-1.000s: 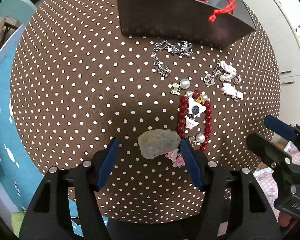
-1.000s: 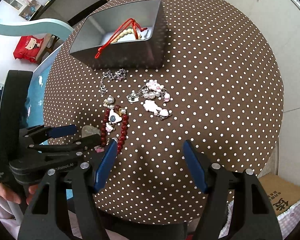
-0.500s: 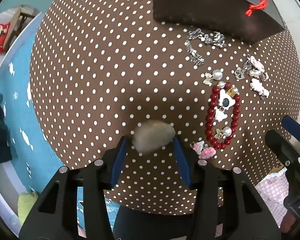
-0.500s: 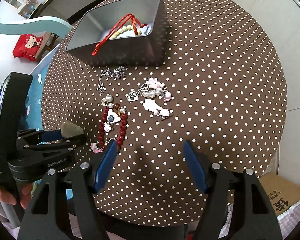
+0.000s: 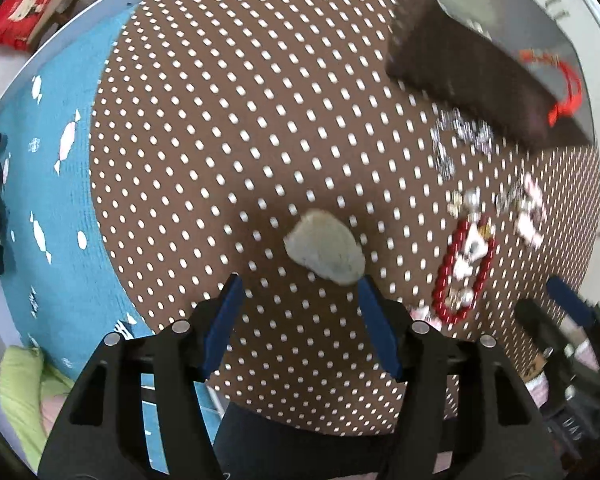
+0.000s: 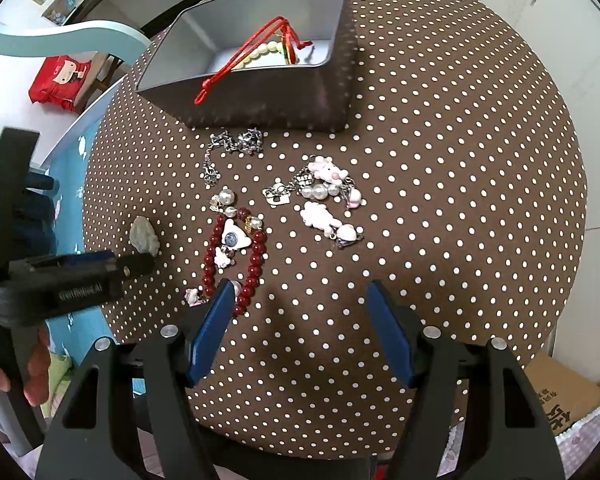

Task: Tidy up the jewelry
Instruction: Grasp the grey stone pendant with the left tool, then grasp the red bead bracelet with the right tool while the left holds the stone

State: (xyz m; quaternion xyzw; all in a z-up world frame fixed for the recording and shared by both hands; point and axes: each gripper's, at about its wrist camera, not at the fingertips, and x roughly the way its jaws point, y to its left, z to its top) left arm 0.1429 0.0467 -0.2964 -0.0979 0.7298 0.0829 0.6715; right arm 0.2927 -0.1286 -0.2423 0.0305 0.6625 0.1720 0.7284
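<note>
A pale green carved stone sits just beyond the tips of my left gripper, over the dotted brown tablecloth. The jaws are opening. The left pad stands clear of the stone and the right fingertip is at its edge. In the right wrist view the stone shows above that gripper's tip. My right gripper hovers open with nothing between its fingers, just right of a dark red bead bracelet. A grey metal box at the back holds a red-cord bead bracelet.
A silver chain, a pink and pearl charm cluster and a small pink charm lie in front of the box. The round table's edge is close on the left, over a blue rug. A hand grips the left tool.
Half a second ago the left jaws were squeezed on the stone. Now they stand wider, the stone lies ahead of the tips, and the left view has rolled. The right gripper has kept still.
</note>
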